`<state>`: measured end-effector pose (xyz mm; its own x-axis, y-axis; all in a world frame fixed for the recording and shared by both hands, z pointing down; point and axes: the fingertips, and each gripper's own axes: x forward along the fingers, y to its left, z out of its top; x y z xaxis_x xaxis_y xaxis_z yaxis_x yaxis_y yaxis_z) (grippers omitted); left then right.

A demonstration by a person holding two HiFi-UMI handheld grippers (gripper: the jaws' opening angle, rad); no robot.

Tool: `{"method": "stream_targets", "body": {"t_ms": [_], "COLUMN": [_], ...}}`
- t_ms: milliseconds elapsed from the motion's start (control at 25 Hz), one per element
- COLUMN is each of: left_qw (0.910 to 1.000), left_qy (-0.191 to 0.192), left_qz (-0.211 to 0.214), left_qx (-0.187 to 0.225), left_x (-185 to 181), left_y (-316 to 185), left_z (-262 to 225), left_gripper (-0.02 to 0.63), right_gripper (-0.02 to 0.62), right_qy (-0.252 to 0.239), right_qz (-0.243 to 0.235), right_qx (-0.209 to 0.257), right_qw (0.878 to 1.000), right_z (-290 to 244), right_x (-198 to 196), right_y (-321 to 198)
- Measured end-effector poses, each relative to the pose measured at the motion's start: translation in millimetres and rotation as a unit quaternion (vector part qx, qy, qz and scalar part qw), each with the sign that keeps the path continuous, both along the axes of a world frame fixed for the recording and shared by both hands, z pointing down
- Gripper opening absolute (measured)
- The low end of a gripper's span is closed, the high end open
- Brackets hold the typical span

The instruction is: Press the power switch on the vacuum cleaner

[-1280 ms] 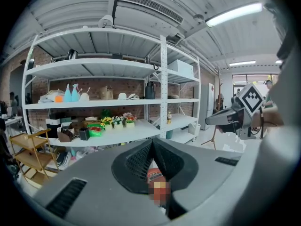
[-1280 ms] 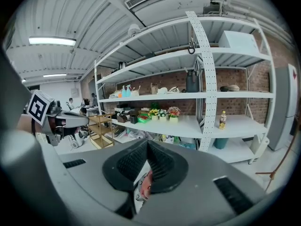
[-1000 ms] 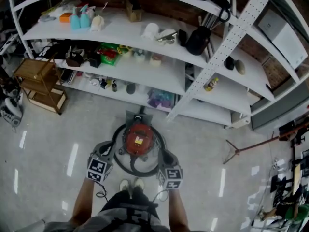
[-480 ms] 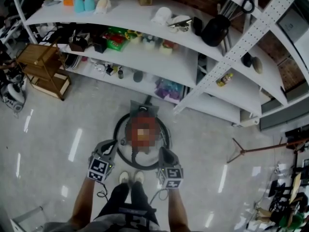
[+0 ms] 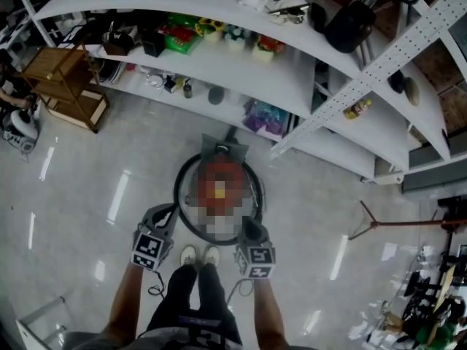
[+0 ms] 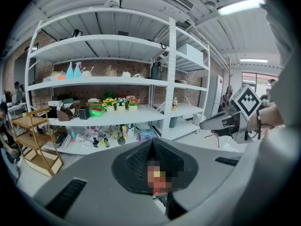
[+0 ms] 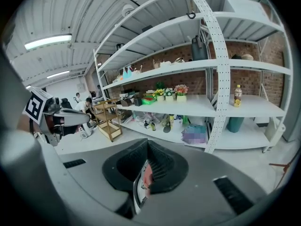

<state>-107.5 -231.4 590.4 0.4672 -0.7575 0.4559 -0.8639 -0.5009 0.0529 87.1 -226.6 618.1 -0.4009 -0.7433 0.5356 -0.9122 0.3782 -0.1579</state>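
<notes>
Head view is dimmish and flat. We see white glare streaks on the glossy pale grey floor (image 5: 117, 195) and only faint shadows. Both gripper views are brighter, lit by long ceiling tube lights (image 6: 240, 6) that blow out. Heavy fisheye there: black corners, and the white metal shelving (image 6: 171, 79) bows toward the edges. Left hand-held gripper (image 6: 153, 147) and right hand-held gripper (image 7: 148, 149) are soft, close to the lens. The background stays sharp.

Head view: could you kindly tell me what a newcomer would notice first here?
A red vacuum cleaner ringed by its black hose sits on the floor at centre. The left gripper and right gripper flank its near side, jaws together. Cluttered white shelves span the top.
</notes>
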Motion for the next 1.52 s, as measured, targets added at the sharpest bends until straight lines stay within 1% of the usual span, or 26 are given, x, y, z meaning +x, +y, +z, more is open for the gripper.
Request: {"method": "stream_targets", "body": {"t_ms": [240, 560, 800, 1000, 1120, 1520], "left_qw": [0.9999, 0.9995, 0.9987, 0.9982, 0.9972, 0.996], "left_qy": [-0.006, 0.001, 0.016, 0.01, 0.01, 0.012], "left_qz": [-0.004, -0.006, -0.01, -0.012, -0.016, -0.007], "left_qx": [-0.012, -0.03, -0.047, -0.058, -0.072, -0.089], "left_x": [4.4, 13.4, 14.6, 15.5, 16.5, 25.8], "left_y": [-11.4, -22.7, -26.3, -25.7, -23.6, -22.9], "left_z": [36.0, 82.7, 116.4, 152.9, 173.9, 223.9], "left_gripper": [0.008, 0.008, 0.008, 0.008, 0.008, 0.008], "right_gripper": [0.012, 0.012, 0.012, 0.011, 0.012, 0.011], "right_qy": [0.006, 0.02, 0.013, 0.025, 0.03, 0.022], "right_qz": [-0.02, -0.04, -0.04, -0.052, -0.056, -0.066], "right_qx": [-0.017, -0.036, -0.053, -0.062, -0.07, -0.066], "right_qw": [1.0, 0.998, 0.998, 0.996, 0.995, 0.995], "right_z": [40.0, 95.0, 128.0, 162.2, 182.3, 222.7], "right_x": [-3.3, -3.6, -5.9, -6.0, -6.7, -18.6], "right_y": [-11.0, -22.5, -29.3, -32.0, -32.4, -47.7]}}
